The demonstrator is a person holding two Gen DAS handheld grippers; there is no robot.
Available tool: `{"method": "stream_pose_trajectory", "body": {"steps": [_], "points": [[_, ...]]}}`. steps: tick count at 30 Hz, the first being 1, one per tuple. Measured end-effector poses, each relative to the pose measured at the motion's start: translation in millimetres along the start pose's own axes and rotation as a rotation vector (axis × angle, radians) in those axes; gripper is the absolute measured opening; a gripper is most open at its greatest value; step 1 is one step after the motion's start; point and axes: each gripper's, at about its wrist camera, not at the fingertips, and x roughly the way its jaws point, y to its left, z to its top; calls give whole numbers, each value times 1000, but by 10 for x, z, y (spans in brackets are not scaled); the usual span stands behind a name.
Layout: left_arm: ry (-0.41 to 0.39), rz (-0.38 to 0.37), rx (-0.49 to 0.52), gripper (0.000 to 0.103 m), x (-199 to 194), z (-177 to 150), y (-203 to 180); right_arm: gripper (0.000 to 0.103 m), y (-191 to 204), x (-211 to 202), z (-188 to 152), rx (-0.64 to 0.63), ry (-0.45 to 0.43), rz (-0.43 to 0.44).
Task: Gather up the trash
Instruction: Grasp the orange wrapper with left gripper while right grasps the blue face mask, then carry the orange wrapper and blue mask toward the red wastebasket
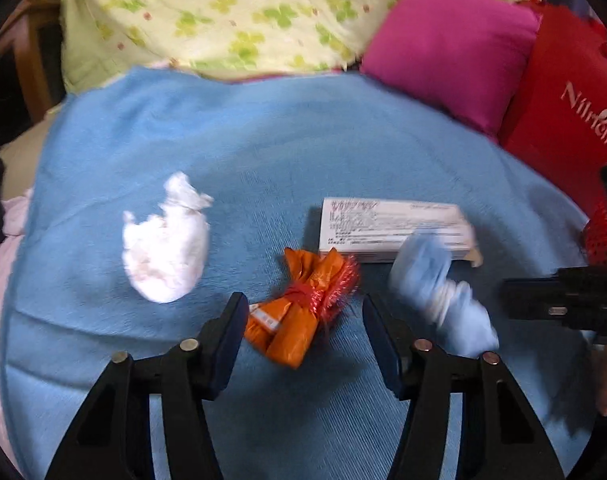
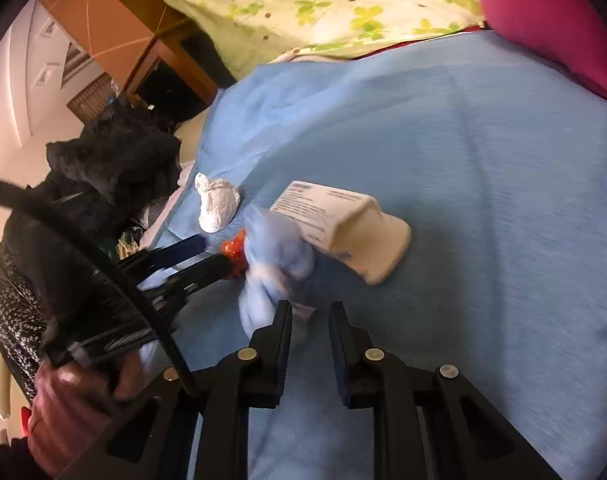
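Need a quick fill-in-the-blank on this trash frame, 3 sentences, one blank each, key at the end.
1. The trash lies on a ____ blanket.
2. The orange wrapper lies between the fingers of the ____ hand-held gripper.
3. Behind the crumpled light-blue bundle lies a white printed ____.

Missing words: blue; left; box

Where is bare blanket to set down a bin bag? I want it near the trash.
Free: the blue blanket between the trash and the pillows, and right of the white box. Crowded: white wad, orange packet, box and pale blue bundle sit close together.
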Motion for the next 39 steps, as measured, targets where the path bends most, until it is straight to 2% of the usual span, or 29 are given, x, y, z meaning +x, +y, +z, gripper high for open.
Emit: {"method": "stream_pose_trajectory", "body": {"steps": [1, 3, 5, 6, 7, 8, 9, 11, 13, 14, 18, 19, 22, 25, 30, 39], "points": [[16, 0, -5, 37, 66, 4, 25, 21, -36, -53, -11, 4, -5, 2], [11, -20, -29, 35, 96, 0, 90, 22, -51, -101, -20, 1, -13, 11], [2, -35, -47, 27, 15, -36, 125, 25, -24, -143, -24, -3, -19, 33], [-5, -35, -44, 26, -46, -73, 128, 40, 4, -137, -13, -2, -15, 33], [-10, -32, -43, 26, -102, -116, 135, 68, 39, -116, 5, -1, -11, 39], [-12, -22, -42, 25, -167, -161, 143, 75, 82, -93, 21, -3, -17, 58], [-17, -17, -44, 24, -238, -210, 150, 75, 132, -61, 38, -11, -31, 73], [-32, -24, -58, 24, -360, -302, 164, 70, 274, 82, 85, -54, -36, 61], [-46, -19, -80, 24, -537, -417, 187, 53, 345, 274, 119, -61, 7, 49], [-50, -11, -90, 24, -613, -477, 193, 51, 379, 394, 137, -58, 33, 46], [-68, 3, -135, 24, -931, -705, 146, 37, 509, 699, 149, -113, 51, -51], [-73, 18, -138, 24, -995, -732, 127, 29, 552, 706, 149, -123, 45, -67], [-89, 81, -139, 24, -1194, -765, 36, 27, 581, 592, 100, -104, 49, -74], [-108, 99, -158, 24, -1426, -779, -92, 27, 661, 241, 2, -120, 14, -63], [-174, 177, -131, 24, -1883, -731, -506, 27, 777, -539, -142, -141, -71, -44], [-309, 301, -75, 24, -2684, -668, -1241, 27, 1079, -2004, -480, -188, -295, -8]]}}
